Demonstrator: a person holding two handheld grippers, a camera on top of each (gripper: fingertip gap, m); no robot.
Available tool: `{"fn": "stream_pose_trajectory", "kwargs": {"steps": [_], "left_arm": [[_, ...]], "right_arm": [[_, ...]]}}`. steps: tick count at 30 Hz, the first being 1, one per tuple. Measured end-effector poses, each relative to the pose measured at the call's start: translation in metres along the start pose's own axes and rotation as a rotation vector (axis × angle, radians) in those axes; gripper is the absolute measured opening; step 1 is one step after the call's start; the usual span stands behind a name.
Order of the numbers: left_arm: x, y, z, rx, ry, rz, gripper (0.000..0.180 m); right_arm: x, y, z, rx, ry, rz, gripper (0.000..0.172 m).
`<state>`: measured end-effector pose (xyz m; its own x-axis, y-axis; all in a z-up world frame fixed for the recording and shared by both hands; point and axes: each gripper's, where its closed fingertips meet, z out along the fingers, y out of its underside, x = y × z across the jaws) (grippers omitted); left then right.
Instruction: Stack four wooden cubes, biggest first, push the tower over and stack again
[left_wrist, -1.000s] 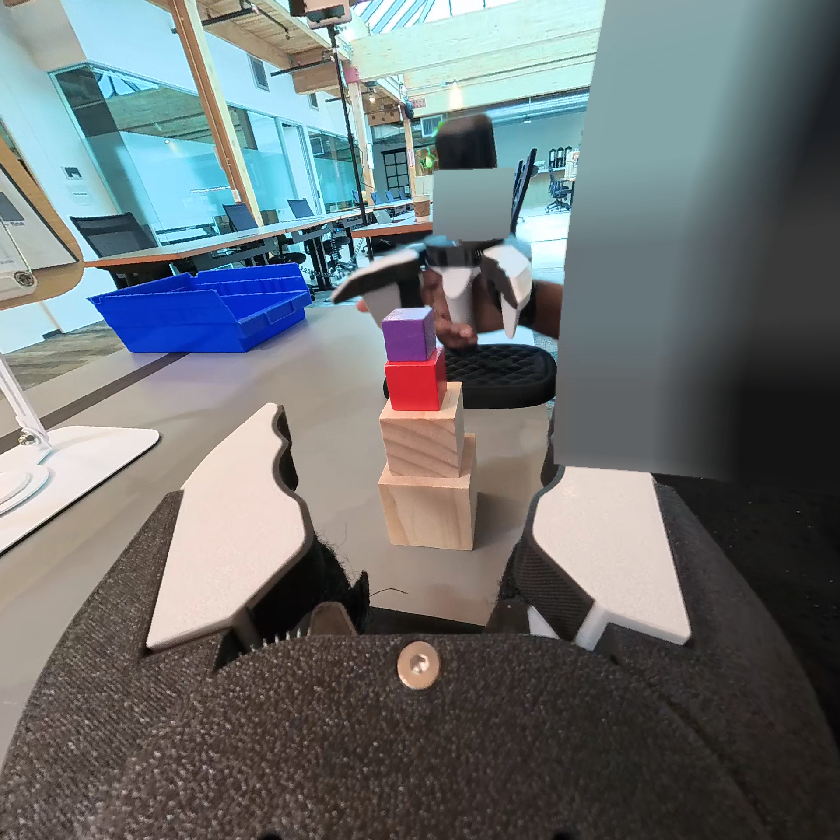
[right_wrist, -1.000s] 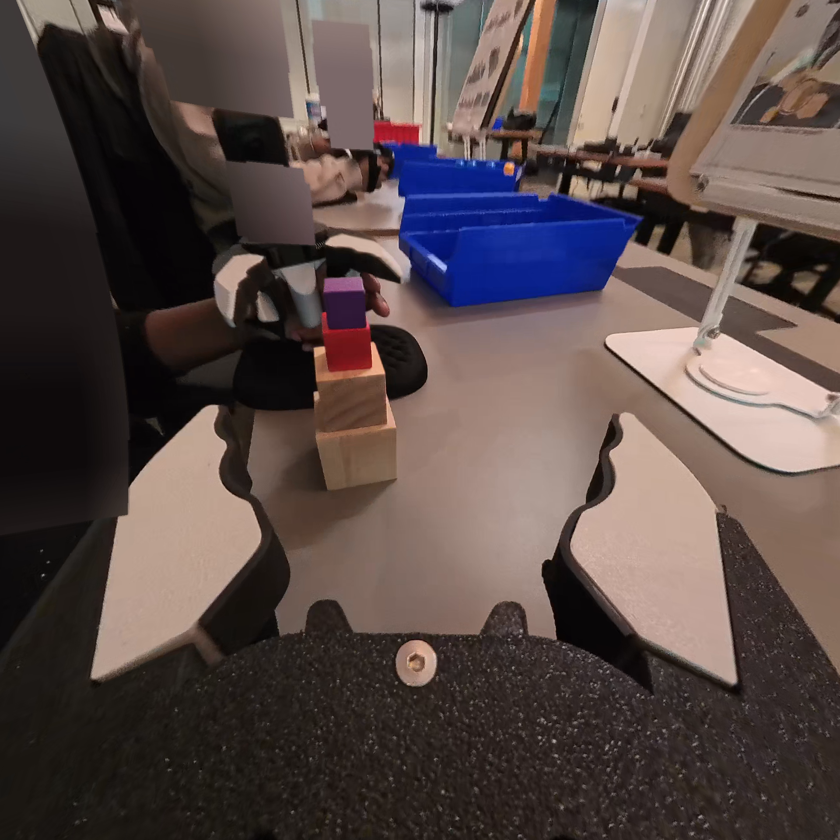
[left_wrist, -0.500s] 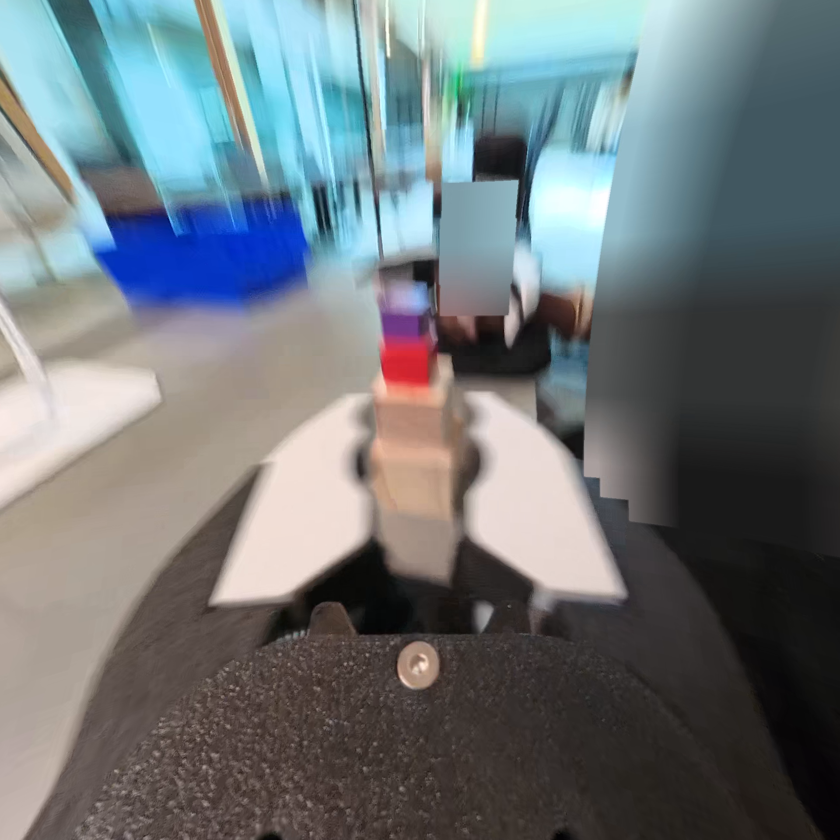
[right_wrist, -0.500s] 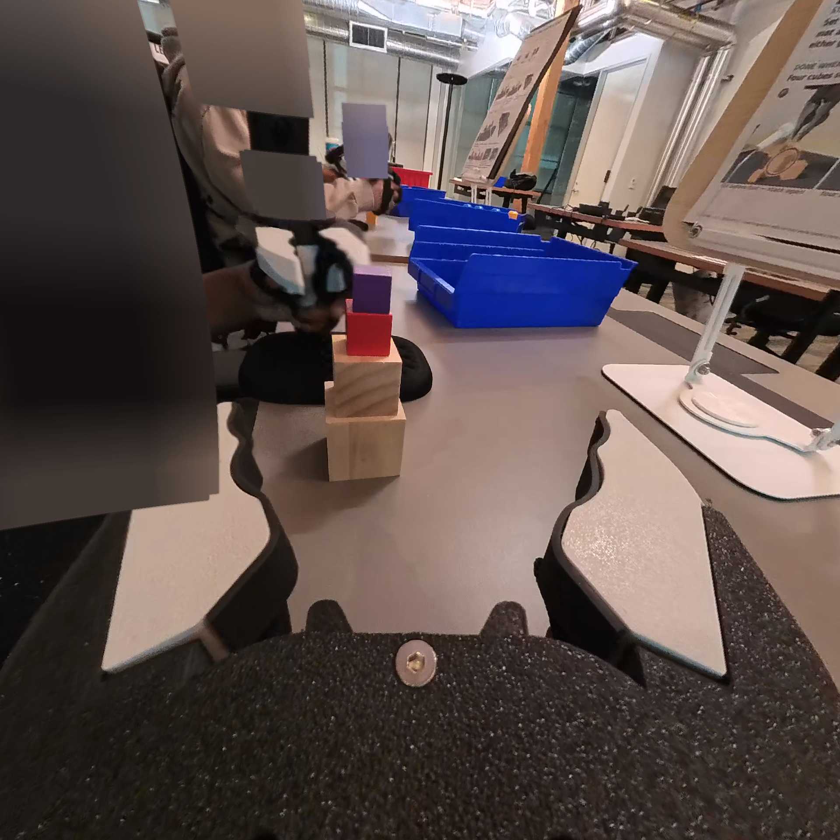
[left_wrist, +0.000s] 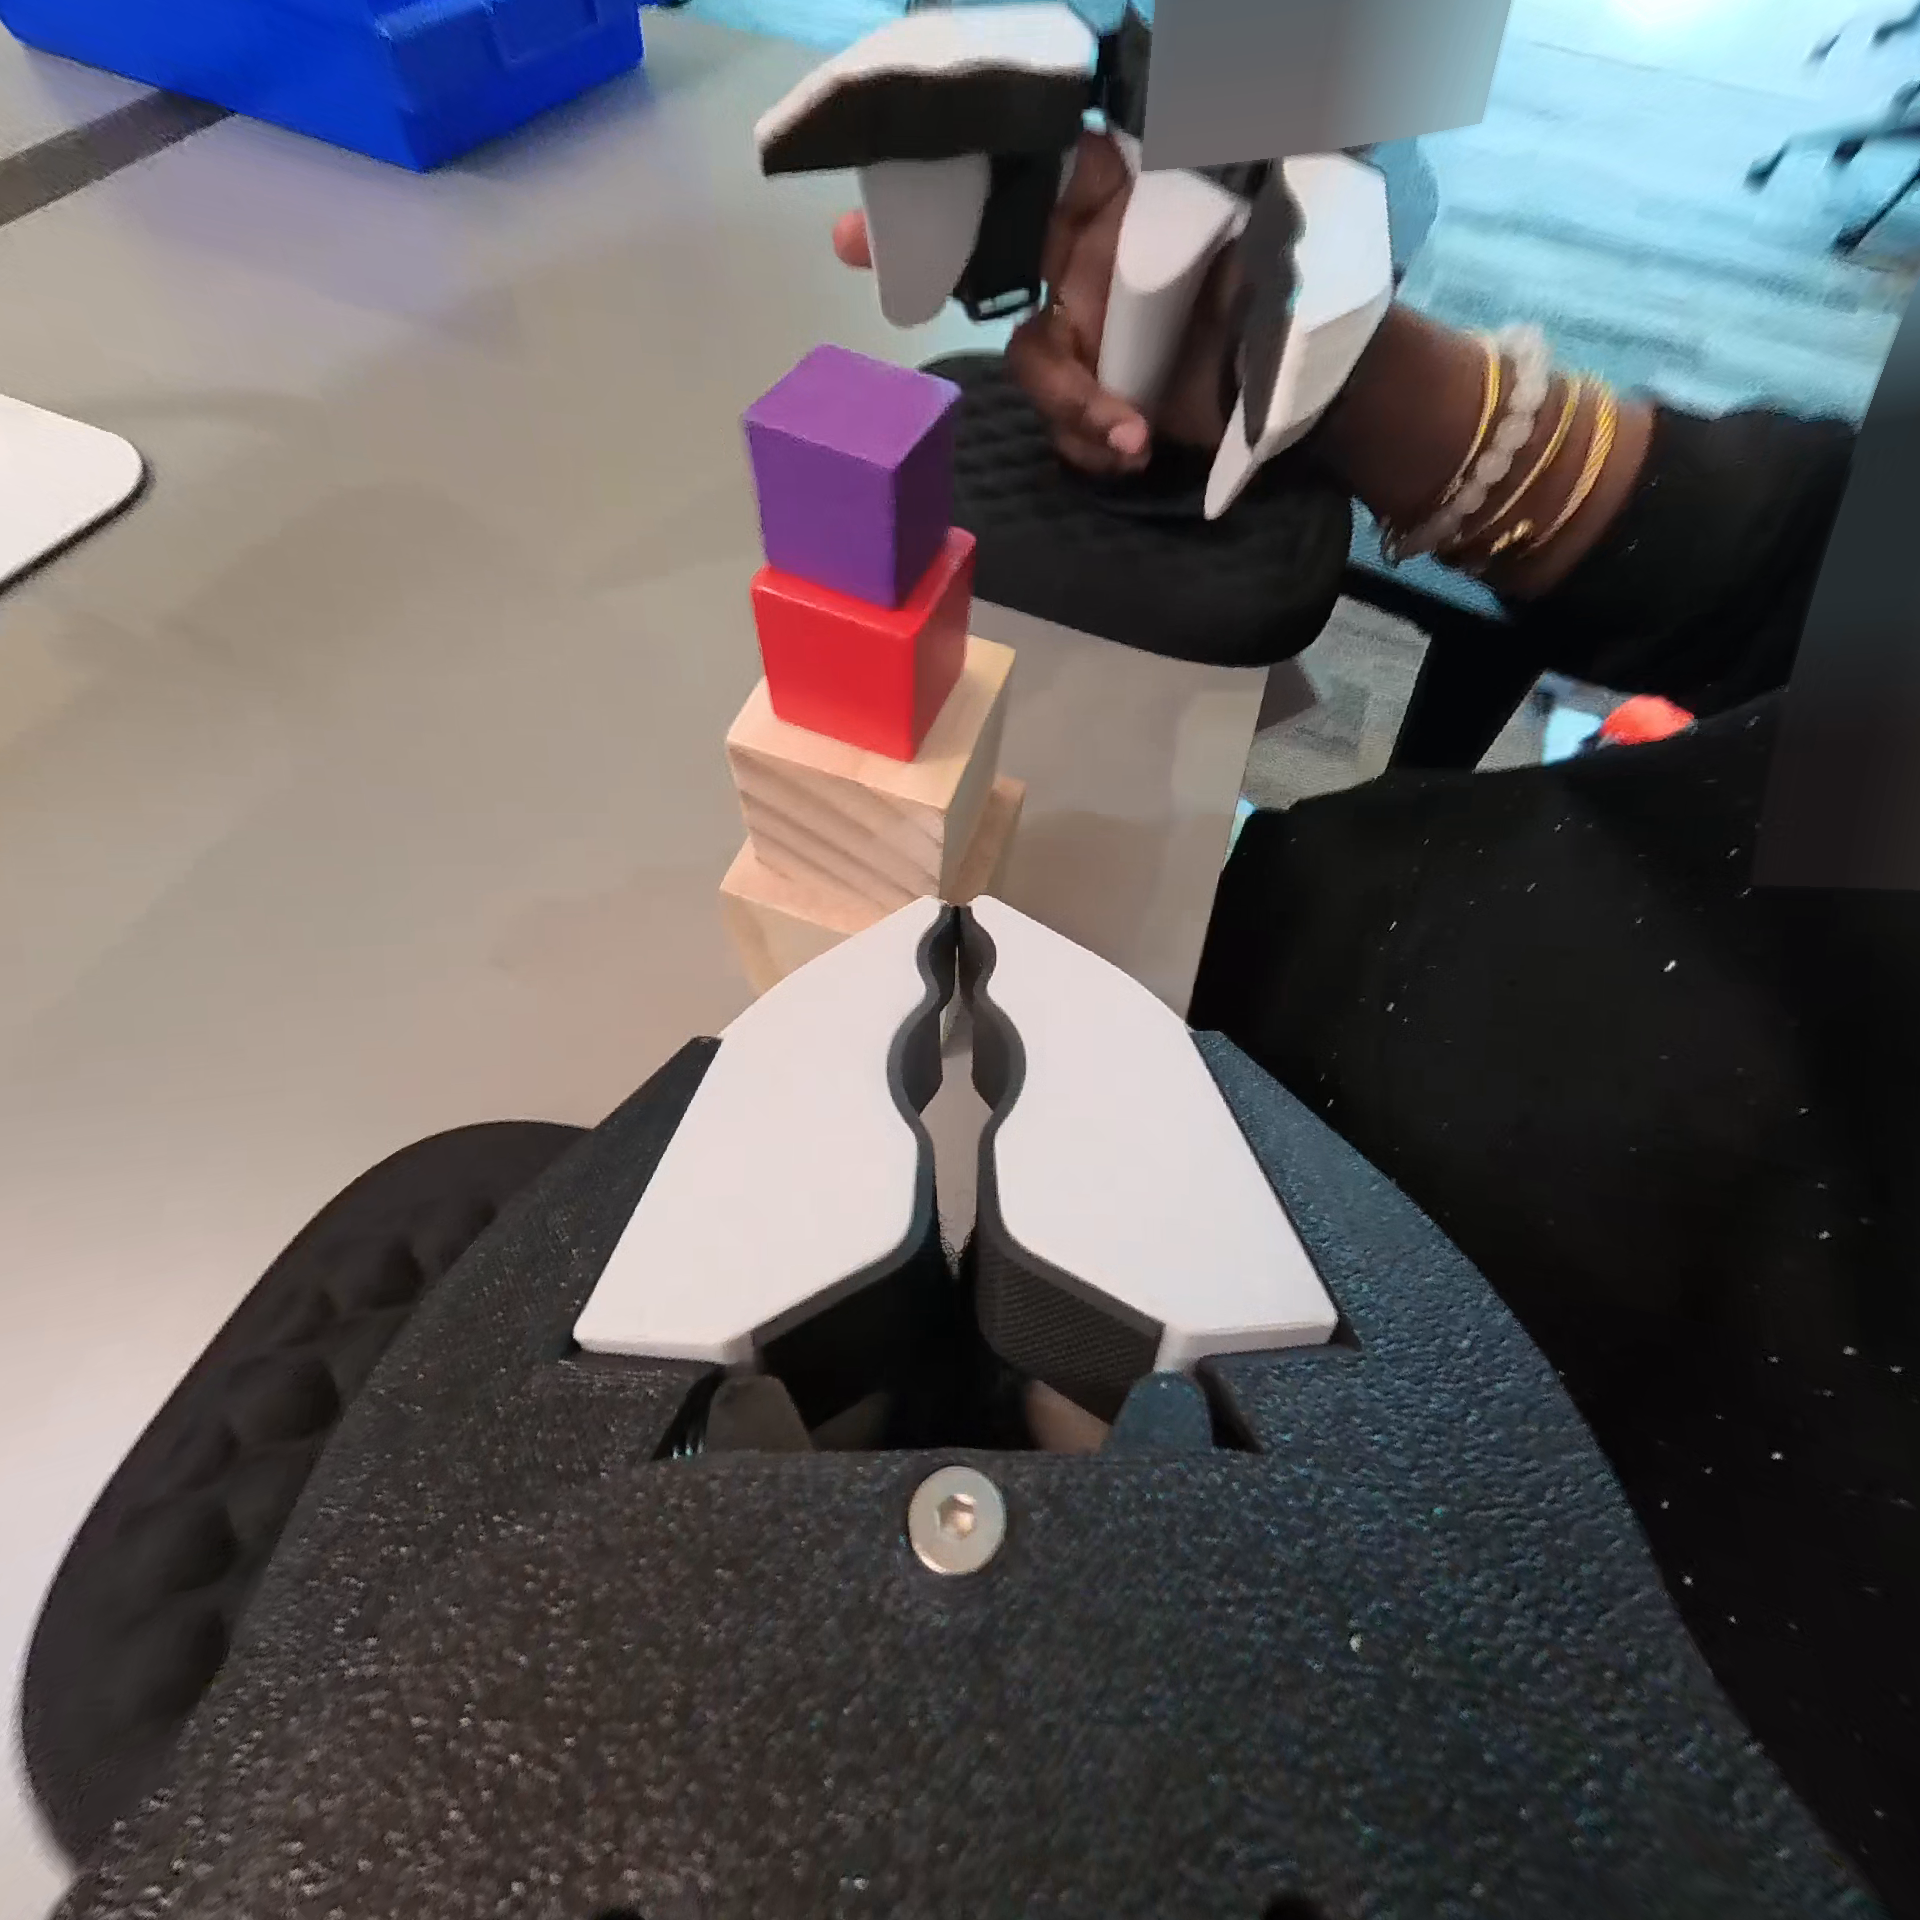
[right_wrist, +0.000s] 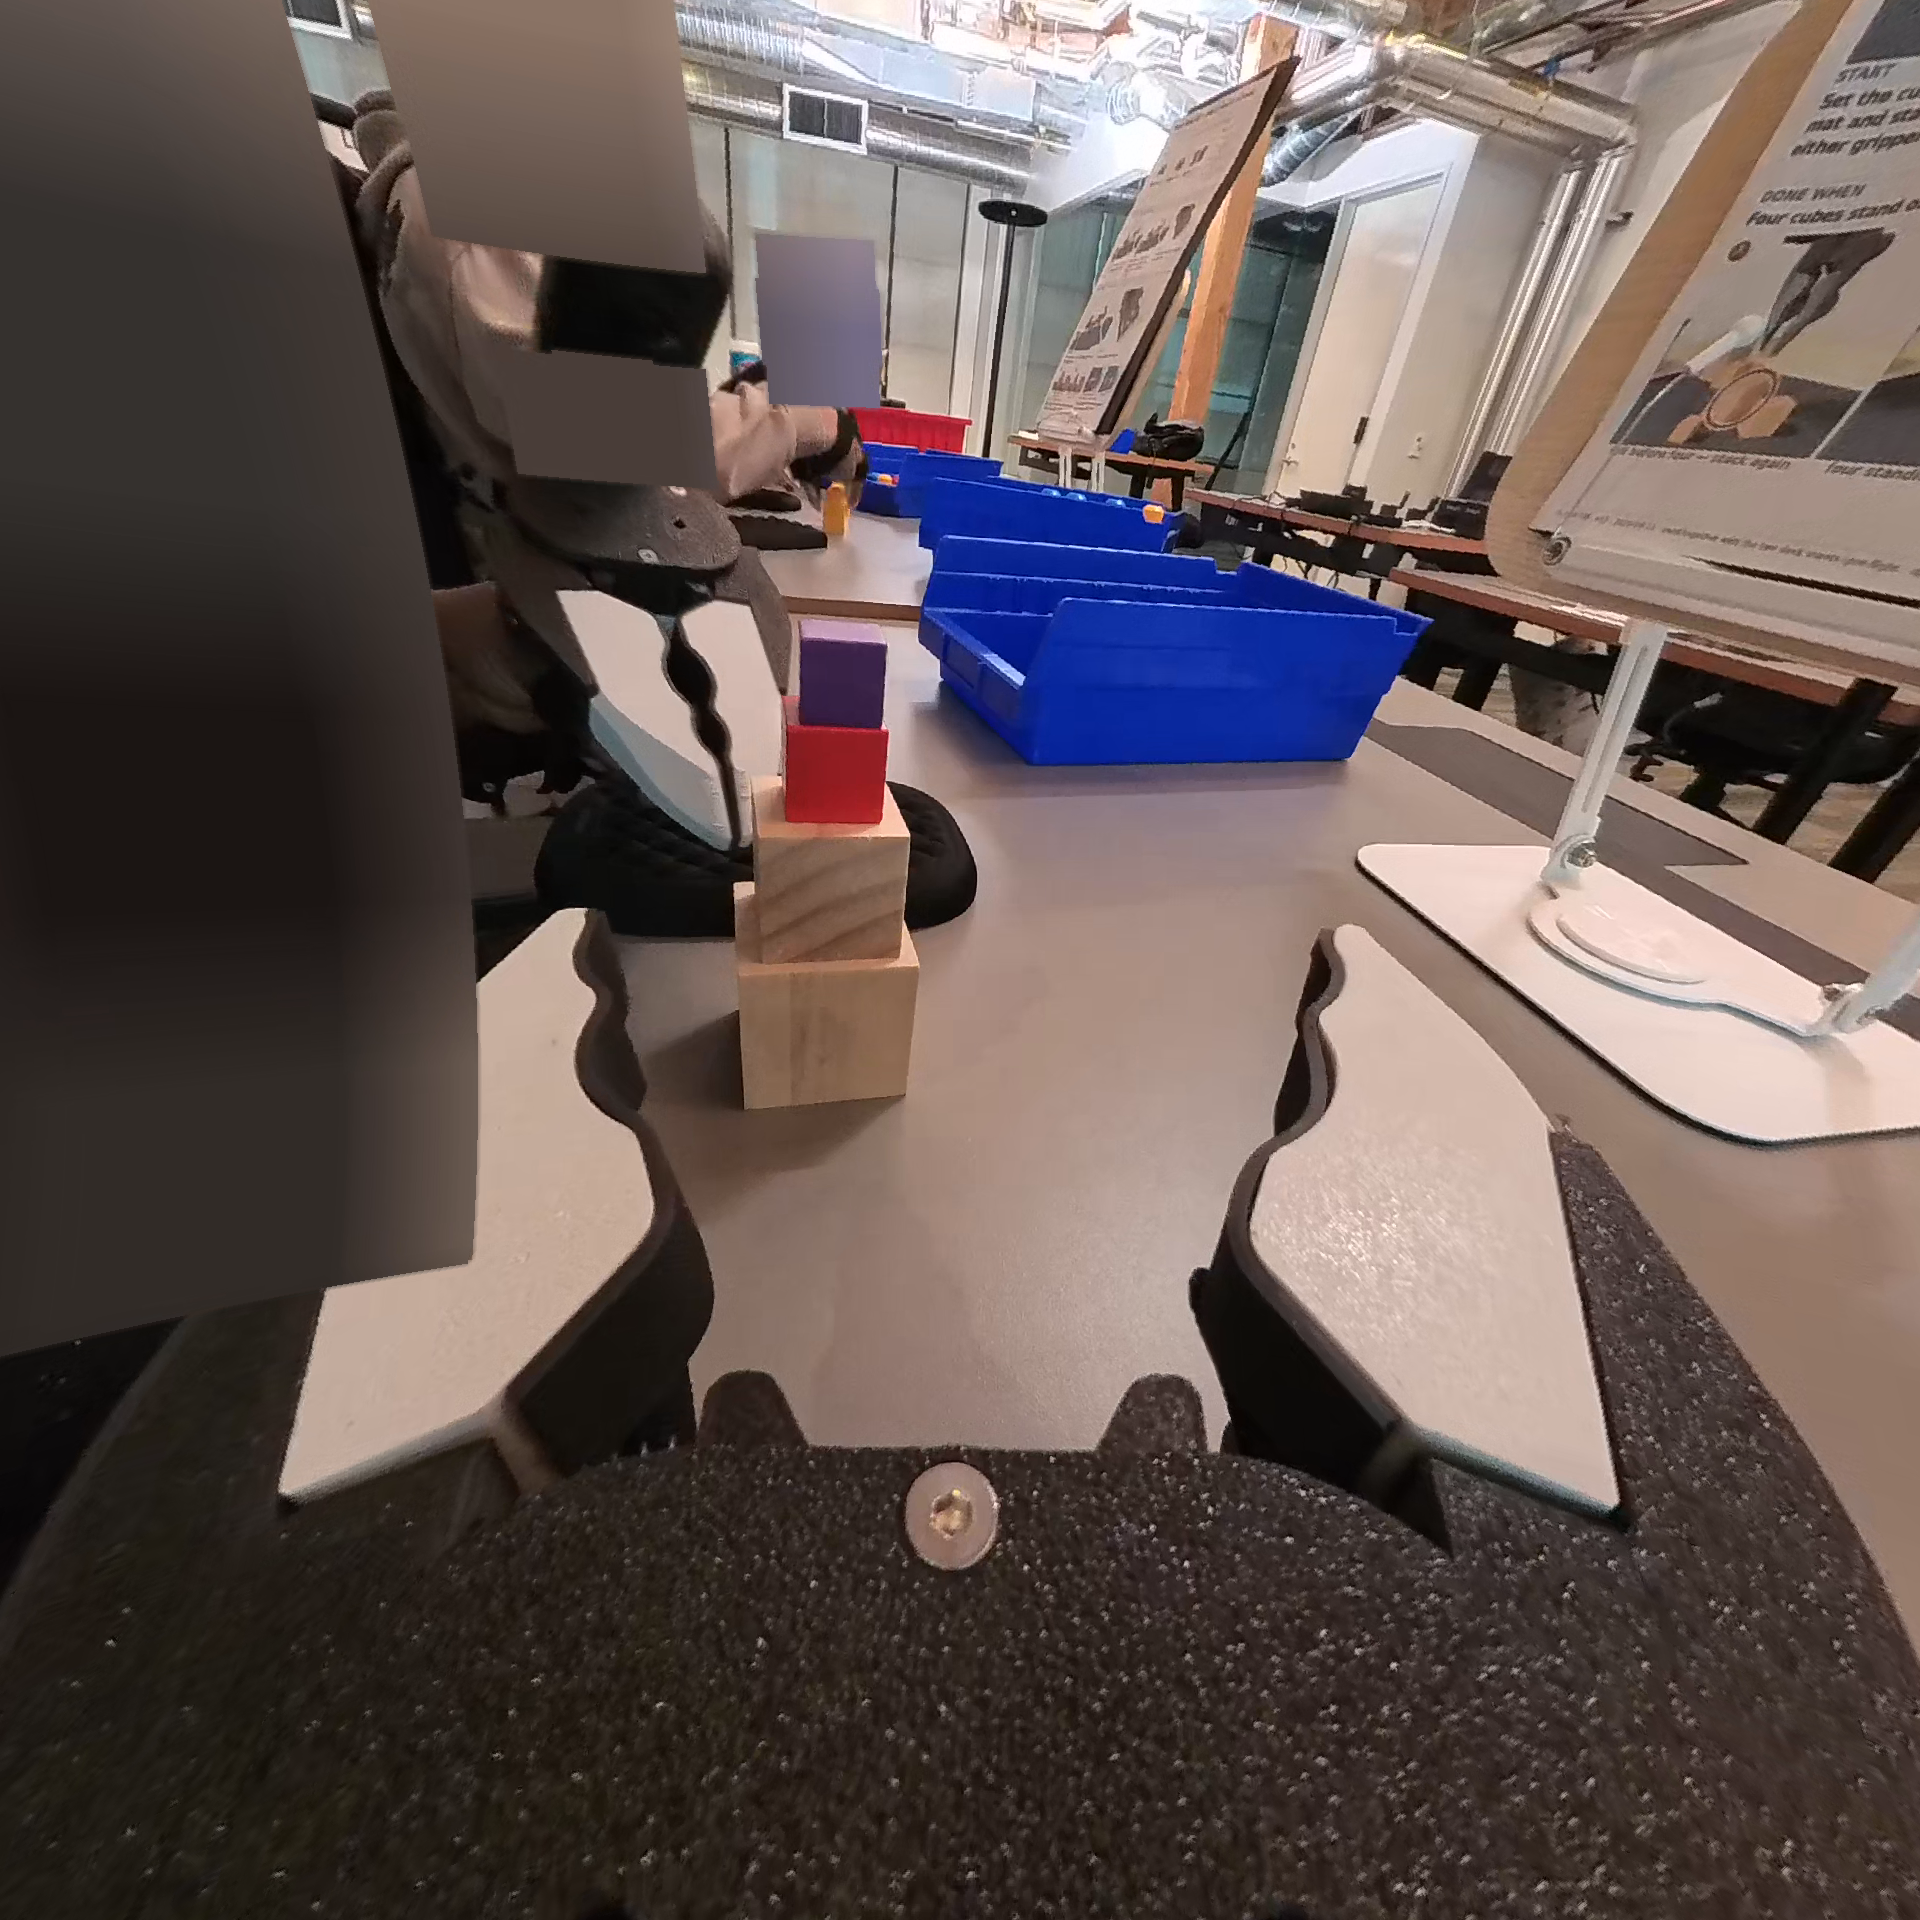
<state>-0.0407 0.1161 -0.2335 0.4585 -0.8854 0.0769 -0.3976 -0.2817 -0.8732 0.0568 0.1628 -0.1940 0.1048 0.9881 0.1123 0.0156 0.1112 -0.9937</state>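
On the grey desk (right_wrist: 1091, 1039) stands a tower of 4 cubes: a large pale wooden cube (right_wrist: 828, 1034) at the bottom, a slightly smaller pale wooden cube (right_wrist: 828, 888) set a little askew on it, a small red painted cube (right_wrist: 834, 774) above that, and a small purple painted cube (right_wrist: 842, 673) on top. A black quilted pad (right_wrist: 935, 862) lies on the desk just behind the tower.

The left tool (left_wrist: 954, 914) has its 2 white fingers (left_wrist: 800, 1143) pressed together with nothing between them; in the right wrist view its tips point down beside the upper wooden cube, but whether they touch it cannot be told. The right tool (right_wrist: 951, 935) has its fingers spread wide apart, bare, with the tower near its left finger (right_wrist: 540, 1091) and clear of both.

Beyond the tower sits a blue plastic bin (right_wrist: 1164, 675), open-topped; its inside is hidden by its front wall. More blue bins (right_wrist: 1039, 509) and a red bin (right_wrist: 914, 424) stand farther back, with small orange pieces showing over a rim. A white flat stand base (right_wrist: 1621, 997) carrying a tilted printed board (right_wrist: 1714, 343) rests to the right.
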Motion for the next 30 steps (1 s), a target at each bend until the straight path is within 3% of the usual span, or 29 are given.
{"fn": "stream_pose_trajectory", "kwargs": {"steps": [8, 30], "left_arm": [[0.008, -0.008, 0.009, 0.015, 0.063, -0.024, 0.0], [-0.001, -0.035, 0.041, 0.038, 0.068, -0.002, 0.0]], "right_arm": [[0.0, 0.001, 0.001, -0.005, 0.005, -0.002, 0.117], [0.0, 0.0, 0.0, -0.003, 0.014, -0.012, 0.115]]}}
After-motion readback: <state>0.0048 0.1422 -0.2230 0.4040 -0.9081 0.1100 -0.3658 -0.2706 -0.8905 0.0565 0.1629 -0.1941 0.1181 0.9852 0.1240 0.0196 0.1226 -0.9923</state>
